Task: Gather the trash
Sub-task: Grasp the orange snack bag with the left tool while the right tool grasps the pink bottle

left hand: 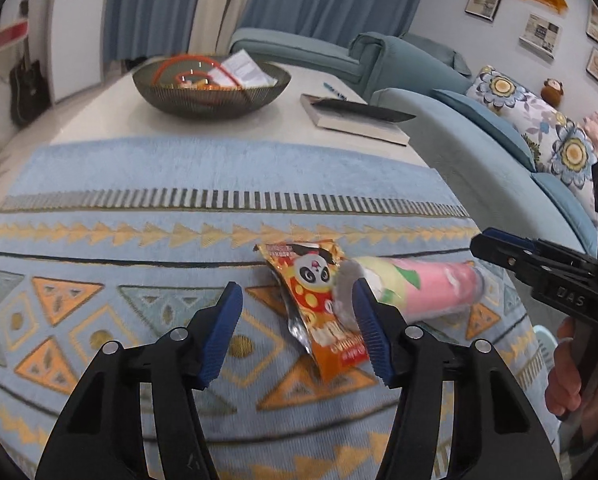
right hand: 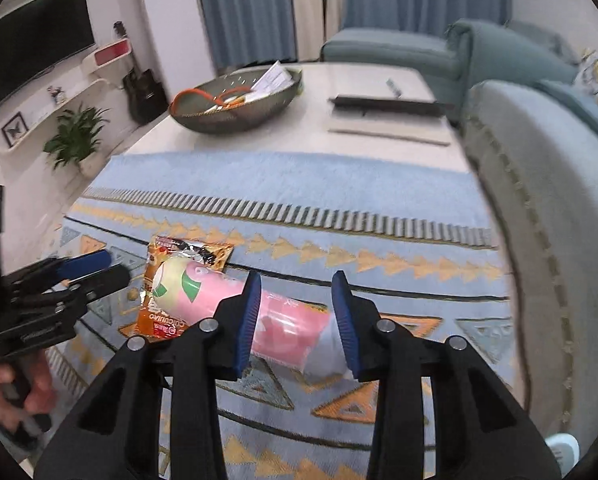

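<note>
Here, we look down along two handheld grippers at a patterned rug.

Trash count: we see two pieces, one orange snack wrapper [left hand: 319,312] and one pink tube-shaped container [right hand: 235,304], lying on its side partly over the wrapper.

Where it lies: both sit on the blue rug [left hand: 139,176], in front of a low pale table [right hand: 359,80].

Left gripper [left hand: 299,330]: jaws partly apart, empty, above the wrapper's edge.

Right gripper [right hand: 295,324]: jaws narrow but not gripping; the tube lies beyond and between them.

Other counts: one bowl [left hand: 211,92], one book [left hand: 355,120], one sofa [right hand: 539,184].

Risk, tube: we judge it may roll away if a pad nudges its round side.

Risk, wrapper: pinned under the tube, it may drag or slip when pulled.

Risk, crowding: both grippers are near each other and could collide.
</note>
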The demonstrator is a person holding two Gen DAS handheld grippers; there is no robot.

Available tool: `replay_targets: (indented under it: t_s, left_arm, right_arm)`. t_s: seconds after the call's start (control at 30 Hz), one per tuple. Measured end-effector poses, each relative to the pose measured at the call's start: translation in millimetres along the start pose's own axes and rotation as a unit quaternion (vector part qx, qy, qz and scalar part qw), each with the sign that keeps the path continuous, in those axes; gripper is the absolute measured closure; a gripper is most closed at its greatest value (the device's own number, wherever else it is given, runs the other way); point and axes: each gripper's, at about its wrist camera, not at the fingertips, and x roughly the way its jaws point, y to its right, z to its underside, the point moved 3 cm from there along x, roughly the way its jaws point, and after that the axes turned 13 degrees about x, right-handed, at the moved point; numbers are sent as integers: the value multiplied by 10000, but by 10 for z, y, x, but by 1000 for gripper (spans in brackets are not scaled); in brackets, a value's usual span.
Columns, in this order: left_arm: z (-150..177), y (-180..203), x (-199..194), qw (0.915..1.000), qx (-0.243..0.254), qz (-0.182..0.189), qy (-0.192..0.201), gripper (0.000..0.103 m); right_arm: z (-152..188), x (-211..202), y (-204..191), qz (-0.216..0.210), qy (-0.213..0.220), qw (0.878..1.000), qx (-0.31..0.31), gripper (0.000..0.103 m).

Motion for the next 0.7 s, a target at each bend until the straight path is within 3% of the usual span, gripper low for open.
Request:
replay_targets:
  t_s: [0.07,0.17,0.4,0.43,0.5,0.7]
  left_arm:
    - [1,-80,124,9996,-188,180,-70,55]
    - [-3,-208,323,9971,-494,522,-247,55]
    - [-3,-263,549,9943,-705,708,-376,58]
    - [-11,-245,563,9946,-675,685,-391,63]
    - [-7,-208,616,9943,-599,734,-484,89]
    - [94,-269,479,9953,-636,642,-358,98]
  right_arm:
    - [-39,93,55,-173,-224,9996,64,70]
    - [-1,216,110,-373,-605,9974,89,69]
    - [302,126,85,-954,-1108,9892,-104,69]
    - [359,100,46,-990,-1154,9882,-203,67]
    - [490,59,-68,-1067,-1282,9851,-419,60]
    - [877,-164,-317,-1183,-1370,9806,-756,46]
